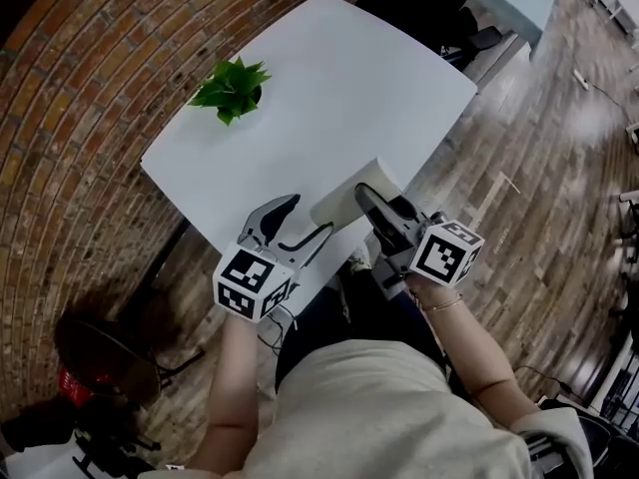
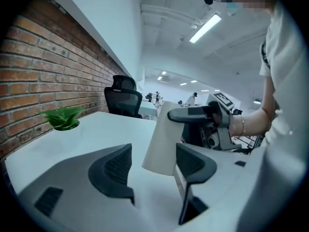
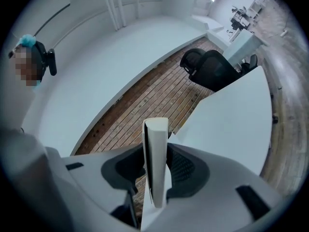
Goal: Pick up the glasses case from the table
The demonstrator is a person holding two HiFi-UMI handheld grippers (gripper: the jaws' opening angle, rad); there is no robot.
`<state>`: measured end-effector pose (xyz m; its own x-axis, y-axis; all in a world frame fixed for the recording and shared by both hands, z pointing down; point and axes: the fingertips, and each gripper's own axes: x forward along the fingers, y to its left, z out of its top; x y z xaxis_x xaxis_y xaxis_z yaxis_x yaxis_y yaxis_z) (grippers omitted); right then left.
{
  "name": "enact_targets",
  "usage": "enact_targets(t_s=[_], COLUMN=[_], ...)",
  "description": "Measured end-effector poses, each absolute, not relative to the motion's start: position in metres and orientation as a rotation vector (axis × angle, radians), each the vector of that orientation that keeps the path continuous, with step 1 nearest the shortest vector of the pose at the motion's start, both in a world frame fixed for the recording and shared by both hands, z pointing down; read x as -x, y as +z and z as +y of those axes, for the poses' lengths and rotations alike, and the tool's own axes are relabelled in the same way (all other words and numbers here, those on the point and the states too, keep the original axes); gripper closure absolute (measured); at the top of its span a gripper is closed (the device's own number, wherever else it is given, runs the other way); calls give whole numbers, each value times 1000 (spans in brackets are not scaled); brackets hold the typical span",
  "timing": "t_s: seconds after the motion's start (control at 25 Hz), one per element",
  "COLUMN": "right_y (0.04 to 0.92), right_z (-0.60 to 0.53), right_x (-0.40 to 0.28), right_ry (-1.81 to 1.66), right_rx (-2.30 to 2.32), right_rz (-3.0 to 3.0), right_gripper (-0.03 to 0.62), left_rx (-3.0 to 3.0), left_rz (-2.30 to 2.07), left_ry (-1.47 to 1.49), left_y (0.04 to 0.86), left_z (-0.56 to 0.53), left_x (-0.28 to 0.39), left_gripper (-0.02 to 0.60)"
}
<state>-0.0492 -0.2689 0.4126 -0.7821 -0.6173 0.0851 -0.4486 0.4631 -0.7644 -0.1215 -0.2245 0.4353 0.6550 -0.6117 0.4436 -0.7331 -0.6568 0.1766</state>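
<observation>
The glasses case (image 1: 347,196) is a flat white case, held off the white table (image 1: 329,78) near its front edge. My right gripper (image 1: 373,204) is shut on it, and in the right gripper view the case (image 3: 155,144) stands edge-on between the dark pads (image 3: 179,168) of that gripper (image 3: 155,174). My left gripper (image 1: 304,220) is just left of the case with its jaws open and nothing between them. In the left gripper view the case (image 2: 161,137) hangs just beyond the open left gripper (image 2: 154,167), with the right gripper (image 2: 200,114) clamped on its top.
A small green potted plant (image 1: 232,90) stands at the table's far left, by the brick wall (image 1: 60,78). A black office chair (image 2: 123,100) is beyond the table's far end. Wooden floor (image 1: 539,168) runs to the right of the table.
</observation>
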Motion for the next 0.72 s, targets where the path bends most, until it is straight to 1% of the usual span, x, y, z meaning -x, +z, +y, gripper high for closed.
enact_targets(t_s=[0.2,0.24,0.36,0.48,0.56,0.64,0.72], right_y=[392,388,378,369,364,360,359], right_z=[-261,-260,-256,-253,-252,-253,-255], right_x=[50,50,52,52,52,54,57], right_ry=[-1133,-1120,-1092,-1066,-1056,-1050,-1043], right_rx=[929,922,919,935,942,941,939], right_rz=[2550,2554,2553,2538,2519,2511,2522], right_gripper=[454,454,454,454,454,454,454], left_rx=[-2420,-2383,-2310,-2274,-2265,-2278,-2296], left_rz=[-1158,-1181,-1248,-1314,-1349,-1362,-1365], left_ry=[385,372,304,210,171,165,180], left_y=[424,424,418,406,399,395,392], left_z=[-218,-218,-216,-215,-216,-217,-218], left_x=[134,138,148,157,160,158,154], left_gripper=[296,307,395,453,527,552,555])
